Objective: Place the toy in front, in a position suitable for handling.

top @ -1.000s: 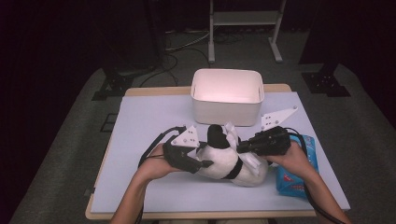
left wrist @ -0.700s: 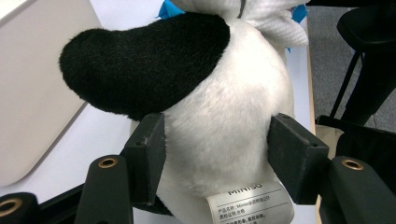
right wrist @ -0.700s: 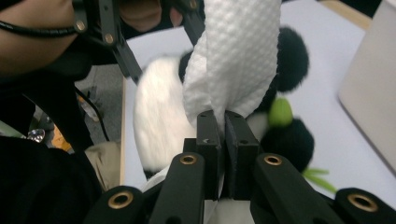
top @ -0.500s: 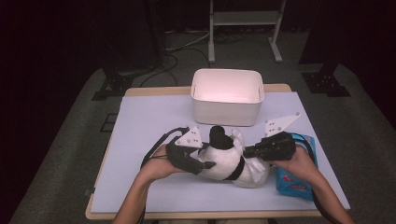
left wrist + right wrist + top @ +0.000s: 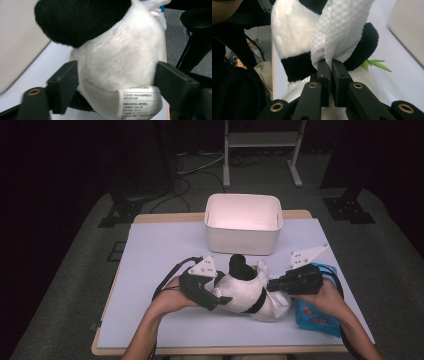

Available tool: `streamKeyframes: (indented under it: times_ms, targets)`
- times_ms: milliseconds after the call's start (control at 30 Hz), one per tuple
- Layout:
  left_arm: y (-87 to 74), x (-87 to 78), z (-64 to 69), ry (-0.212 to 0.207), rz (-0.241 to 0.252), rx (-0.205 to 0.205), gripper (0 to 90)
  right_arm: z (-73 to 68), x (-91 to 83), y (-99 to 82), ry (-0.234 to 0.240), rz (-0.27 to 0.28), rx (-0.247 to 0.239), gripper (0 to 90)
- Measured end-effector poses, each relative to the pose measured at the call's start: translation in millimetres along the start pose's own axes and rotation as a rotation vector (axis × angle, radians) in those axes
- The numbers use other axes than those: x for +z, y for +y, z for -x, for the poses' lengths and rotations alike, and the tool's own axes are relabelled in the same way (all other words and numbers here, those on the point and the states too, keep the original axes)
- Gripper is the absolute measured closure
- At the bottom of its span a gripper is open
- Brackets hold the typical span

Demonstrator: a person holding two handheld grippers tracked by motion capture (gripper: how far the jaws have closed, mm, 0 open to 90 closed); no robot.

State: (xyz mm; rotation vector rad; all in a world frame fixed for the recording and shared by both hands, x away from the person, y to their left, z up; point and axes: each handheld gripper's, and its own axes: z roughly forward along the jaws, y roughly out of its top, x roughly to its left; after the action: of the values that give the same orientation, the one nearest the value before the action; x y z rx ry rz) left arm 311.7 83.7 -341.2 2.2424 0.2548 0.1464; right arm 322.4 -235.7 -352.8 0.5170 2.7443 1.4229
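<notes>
My right gripper [image 5: 331, 65] has its jaws pinching a white wipe [image 5: 342, 30] against the toy panda [image 5: 245, 292] lying near the worktop's [image 5: 160, 245] front edge. My left gripper's [image 5: 115, 82] jaws have just been opening and straddle the panda's body; loose there, the toy may roll under wiping, toward the bin [image 5: 243, 225].

- from my high view the surface [image 5: 165, 250] is evenly lit from above, while the room around it falls to near black.
- the white bin [image 5: 243, 222] glows, a bit washed out inside.
- my left tool view is soft, the plush panda [image 5: 117, 57] blurred up close.
- right tool view stays sharp, with dark corners.
</notes>
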Motion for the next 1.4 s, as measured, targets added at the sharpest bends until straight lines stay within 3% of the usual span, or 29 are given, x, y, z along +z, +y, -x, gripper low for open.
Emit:
streamKeyframes:
  times_ms: [100,233,333,433,600,800,933,1400]
  targets:
    - [-6.1,5.8,-1.9,-0.025,-0.008,-0.029,12.8,0.3,-2.4,-2.2,-0.001,-0.003,0.006,84.9]
    - [-11.4,15.8,-1.8,-0.047,-0.024,-0.035,10.5,1.0,-6.0,-5.9,-0.007,0.002,0.015,84.9]
    - [-11.5,19.7,0.0,-0.035,-0.003,-0.01,13.4,0.9,-7.1,-7.2,-0.007,0.002,0.017,84.9]
    - [-8.3,13.9,1.3,-0.014,0.019,0.02,26.4,1.6,-7.8,-8.1,-0.001,0.015,0.023,84.8]
    - [0.3,6.0,4.5,0.019,0.025,0.068,35.2,4.3,-8.5,-9.5,0.035,0.076,0.044,85.2]
    - [14.1,-11.6,6.8,0.052,0.04,0.119,37.6,5.7,-7.0,-8.1,0.054,0.122,0.051,85.3]
    - [20.4,-22.0,9.2,0.063,0.043,0.131,38.0,5.5,-5.3,-5.1,0.062,0.137,0.046,85.3]
    - [25.0,-19.4,13.5,0.063,0.026,0.159,37.7,3.0,-24.3,17.0,0.038,0.178,0.012,85.2]
